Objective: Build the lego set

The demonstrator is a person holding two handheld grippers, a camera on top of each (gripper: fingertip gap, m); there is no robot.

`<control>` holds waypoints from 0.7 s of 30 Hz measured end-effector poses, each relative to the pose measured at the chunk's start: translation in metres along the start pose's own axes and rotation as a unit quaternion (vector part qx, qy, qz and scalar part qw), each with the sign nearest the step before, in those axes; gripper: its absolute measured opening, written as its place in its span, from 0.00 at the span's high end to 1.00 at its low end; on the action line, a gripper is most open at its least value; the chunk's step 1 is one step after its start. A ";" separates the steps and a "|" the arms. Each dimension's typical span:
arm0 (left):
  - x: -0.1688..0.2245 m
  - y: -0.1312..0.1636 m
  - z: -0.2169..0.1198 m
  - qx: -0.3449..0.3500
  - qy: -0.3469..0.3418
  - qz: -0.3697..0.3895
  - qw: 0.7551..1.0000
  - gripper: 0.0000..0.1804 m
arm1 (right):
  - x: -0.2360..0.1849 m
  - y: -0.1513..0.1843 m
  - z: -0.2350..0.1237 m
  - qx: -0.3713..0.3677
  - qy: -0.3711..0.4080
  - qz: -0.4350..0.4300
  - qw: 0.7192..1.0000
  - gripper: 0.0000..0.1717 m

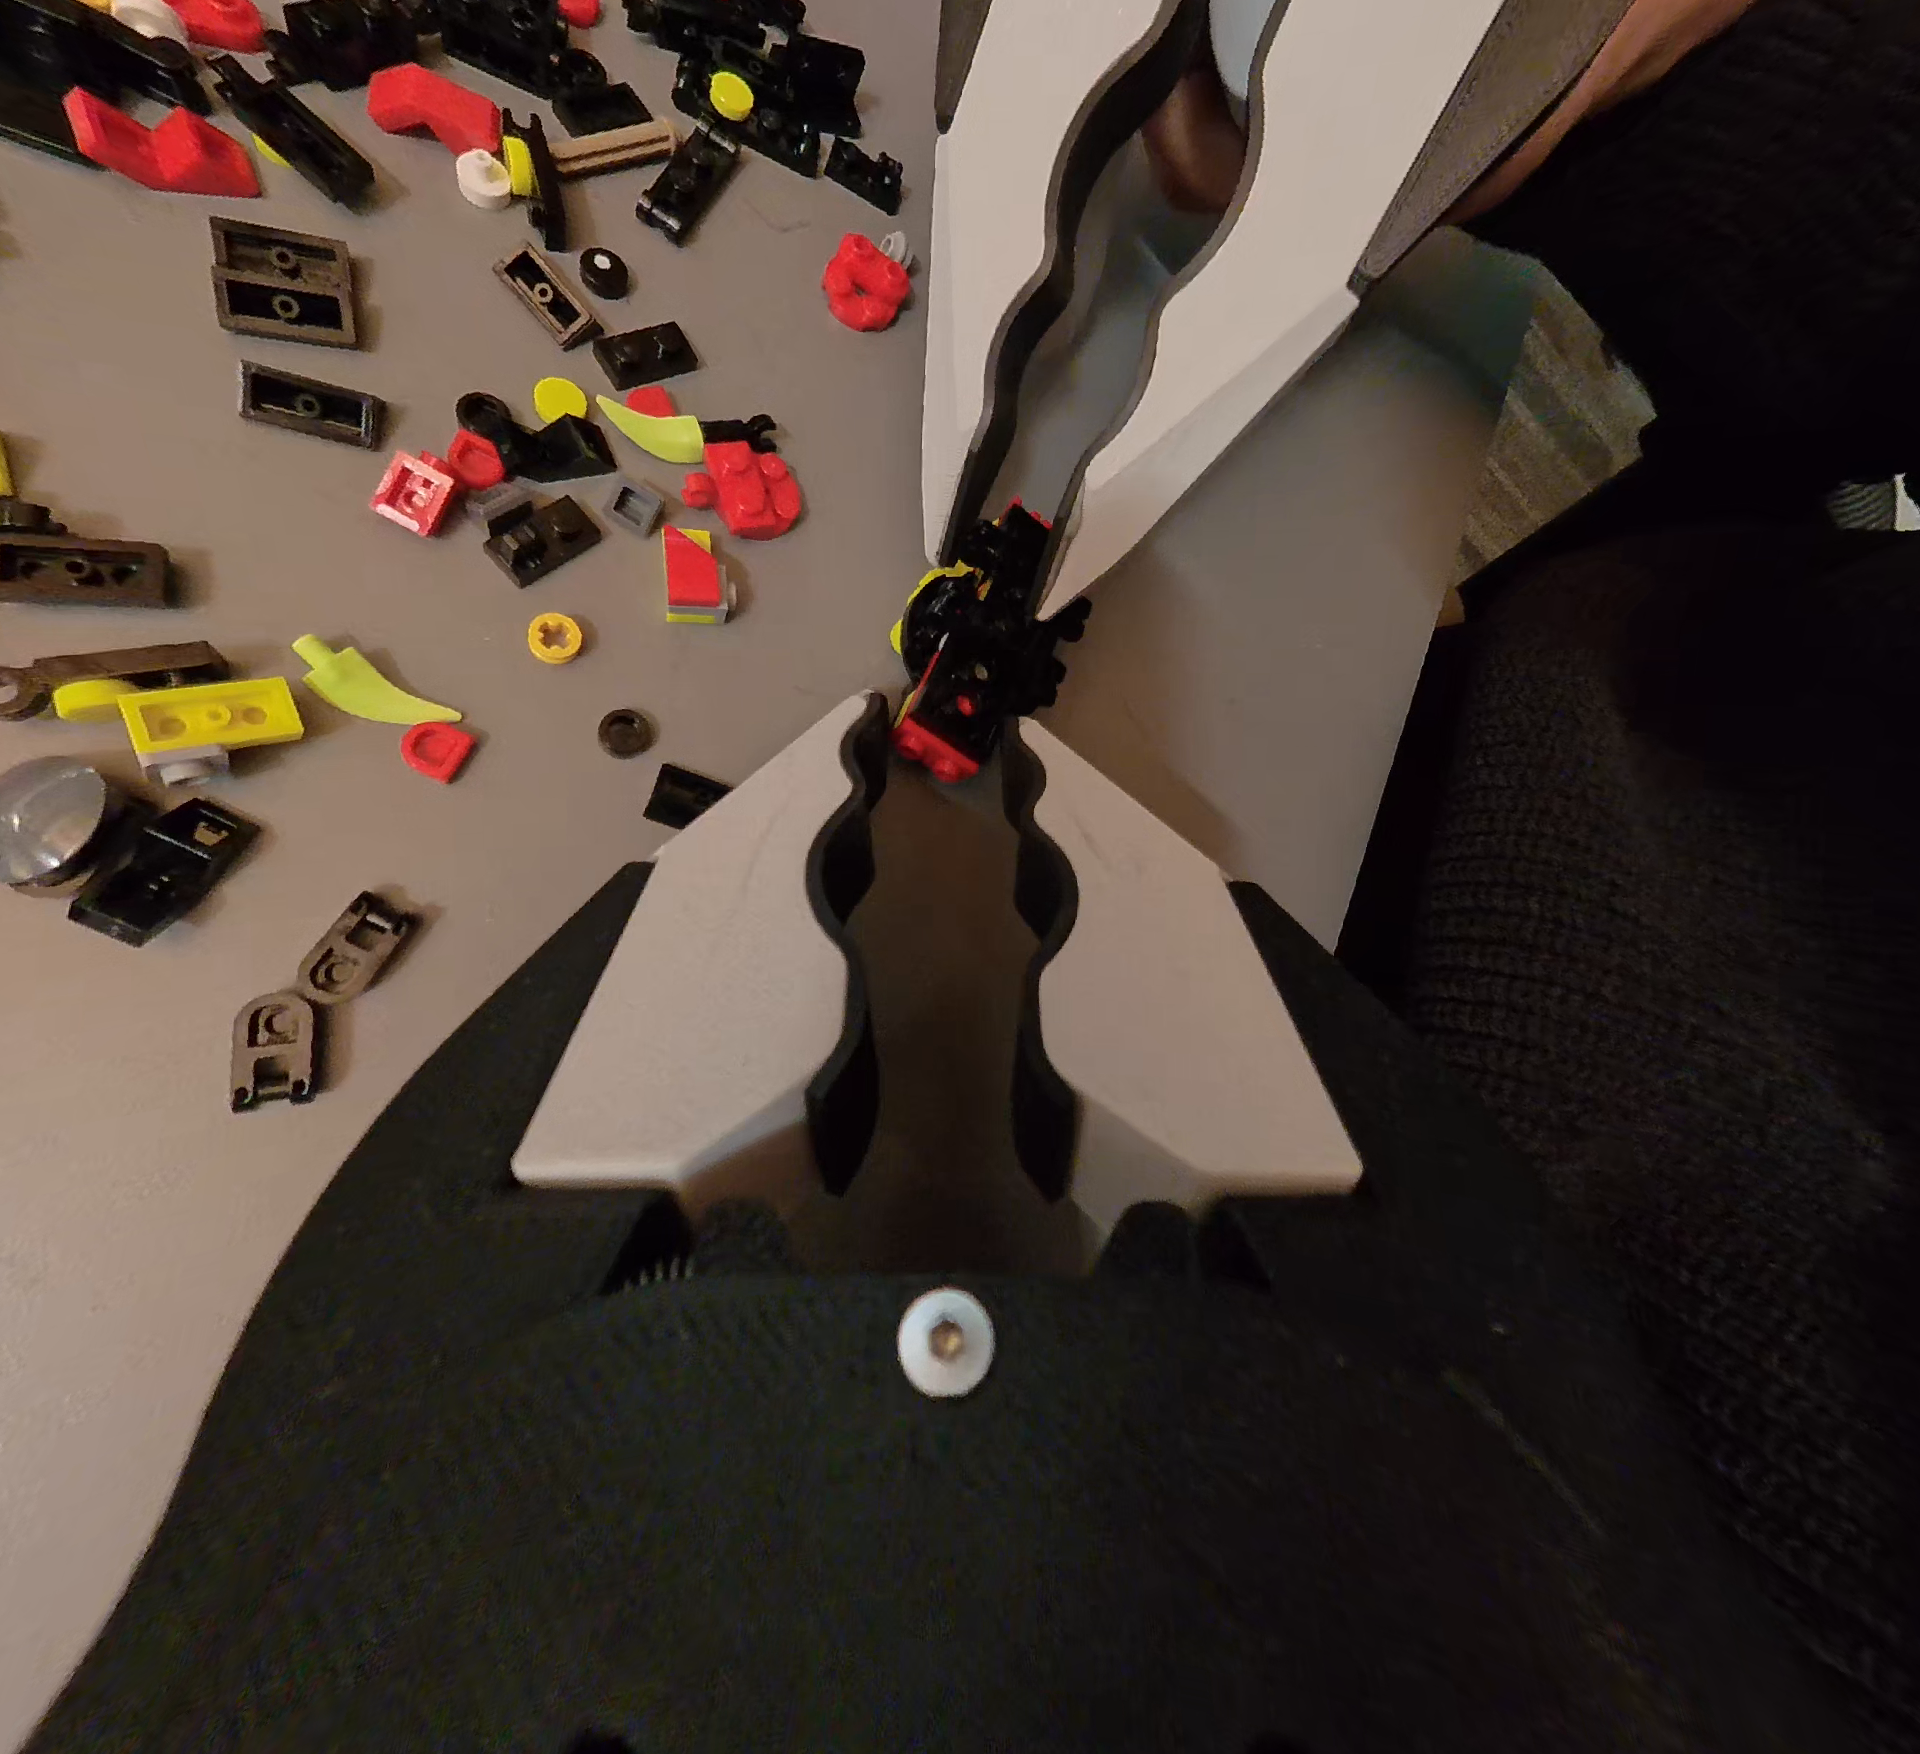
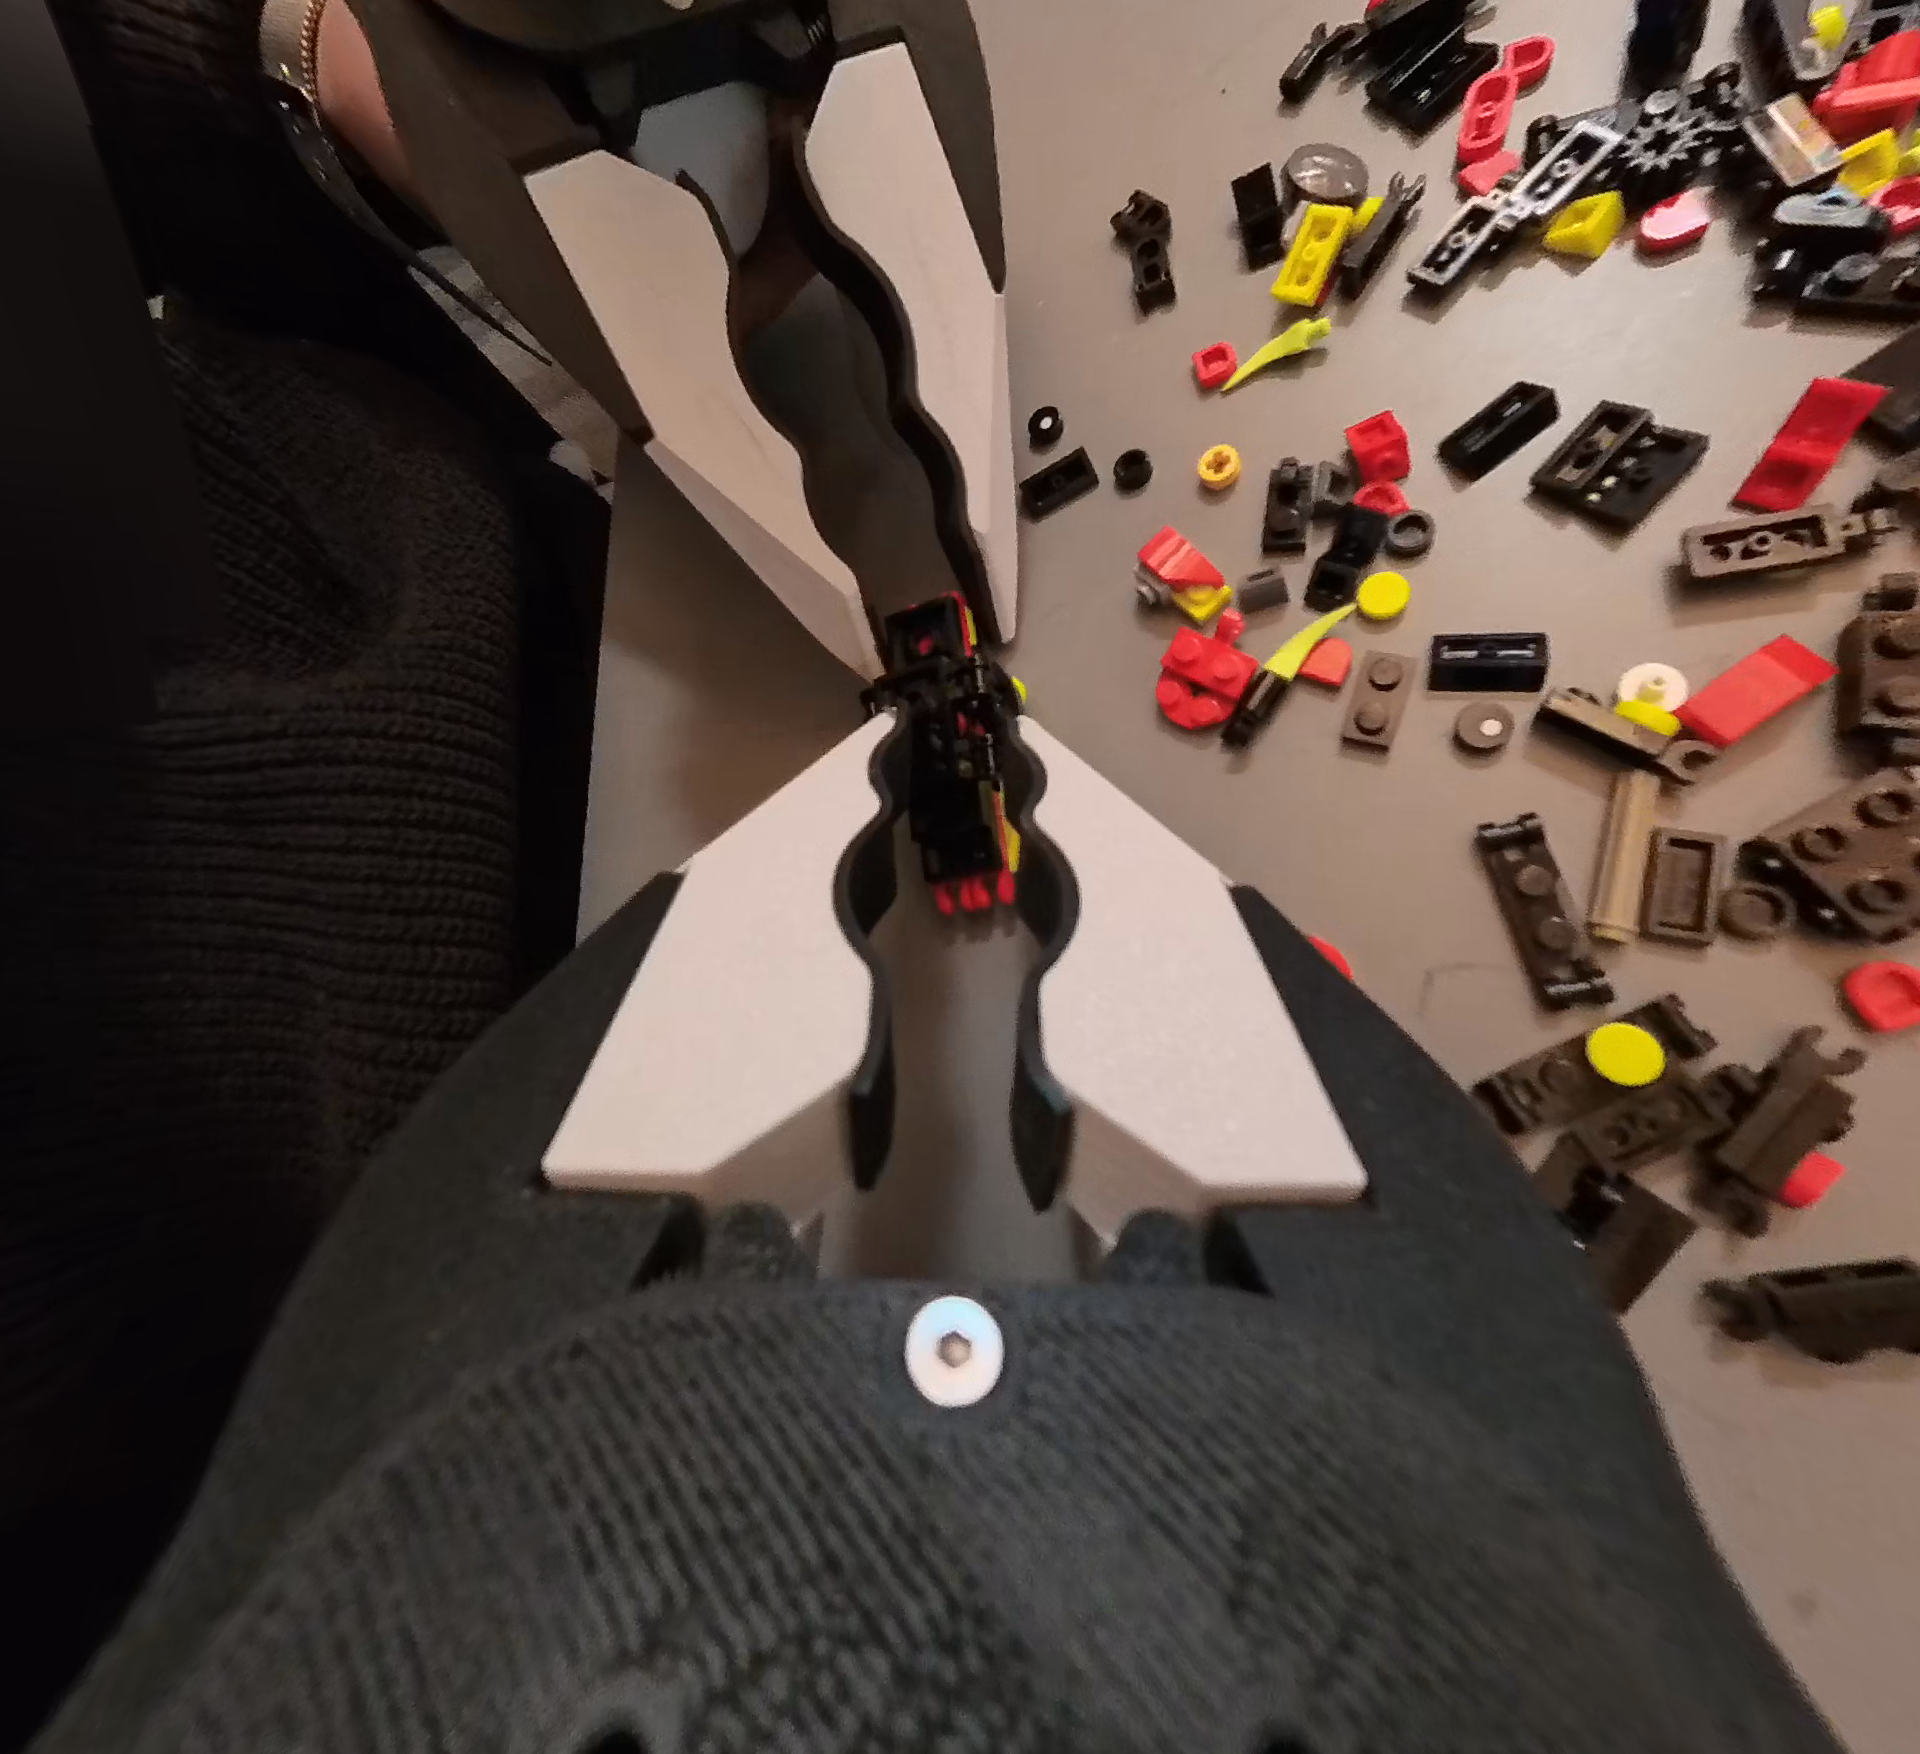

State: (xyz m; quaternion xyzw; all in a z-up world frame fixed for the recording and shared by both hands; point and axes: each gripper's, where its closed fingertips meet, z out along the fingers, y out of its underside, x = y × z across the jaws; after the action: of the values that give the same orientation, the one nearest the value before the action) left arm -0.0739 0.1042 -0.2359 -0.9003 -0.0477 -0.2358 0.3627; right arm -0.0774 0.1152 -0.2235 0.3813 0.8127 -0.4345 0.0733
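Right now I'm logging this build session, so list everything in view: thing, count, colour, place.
Brick assembly: one, black with red and yellow, above the table edge, clamped from both ends.
Loose bricks: dozens, black, red, yellow, lime, grey, scattered across the table.
Table: one, grey.
Yellow round brick: one, near the assembly.
Knit sleeves: black, beside the table.
Left gripper: jaws closed on the assembly's red end.
Right gripper: jaws closed on the other end.

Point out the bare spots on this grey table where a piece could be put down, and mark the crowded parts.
Bare: the strip of grey table between the two grippers' meeting tips and the table's near edge, and the patch below the dark brown clips. Crowded: the heap of black and red bricks and the scatter around the yellow ring.
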 end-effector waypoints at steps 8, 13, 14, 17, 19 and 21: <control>-0.001 0.000 0.000 0.000 -0.004 0.002 1.000 0.89 | 0.000 0.000 0.001 -0.008 0.007 -0.002 1.000 0.91; -0.001 0.000 -0.001 0.000 -0.001 -0.002 1.000 0.89 | 0.002 -0.003 0.000 -0.002 0.028 -0.023 0.999 0.89; 0.000 0.001 0.000 0.000 0.000 -0.003 1.000 0.89 | 0.002 -0.003 -0.001 0.000 0.031 -0.028 0.999 0.87; -0.001 0.000 -0.001 0.000 -0.001 -0.002 1.000 0.89 | -0.006 -0.016 -0.009 0.043 0.010 -0.026 0.999 0.79; -0.001 0.000 -0.001 0.000 -0.003 -0.002 1.000 0.89 | -0.007 -0.023 -0.015 0.071 0.012 -0.029 0.997 0.79; -0.002 0.000 -0.002 0.001 -0.005 -0.002 1.000 0.89 | -0.003 -0.024 -0.019 0.080 0.024 -0.038 0.996 0.79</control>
State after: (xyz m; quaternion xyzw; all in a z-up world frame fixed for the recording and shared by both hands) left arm -0.0767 0.1033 -0.2360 -0.9011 -0.0514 -0.2319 0.3629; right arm -0.0877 0.1199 -0.1949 0.3654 0.7907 -0.4911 0.0063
